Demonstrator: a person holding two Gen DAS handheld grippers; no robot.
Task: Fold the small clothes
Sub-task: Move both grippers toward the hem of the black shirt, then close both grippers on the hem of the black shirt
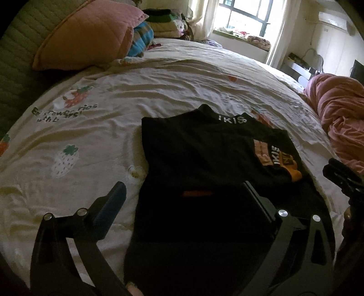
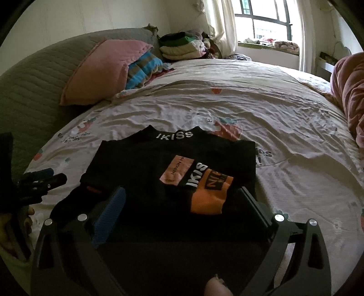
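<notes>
Left wrist view: left gripper jaws spread wide, nothing clamped; blue-padded finger sits over the bedsheet, opposite finger over the garment. Black top lies flat on the sheet w/ sleeves folded in, collar w/ white lettering pointing away from camera, orange/pink sleeve end resting on its right portion. Right gripper shows at frame edge, right of the garment; its jaw state can't be read from here. Pink pillow at upper left, pink blanket bunched at right, stack of folded clothes near the window. Right wrist view: right gripper released, jaws wide apart w/ nothing pinched; both fingers hover over the near part of the black top. Sleeve end lies across the garment centre. Left gripper visible at left, beside the garment's edge. Pillow, folded stack, blanket and sheet beyond.
</notes>
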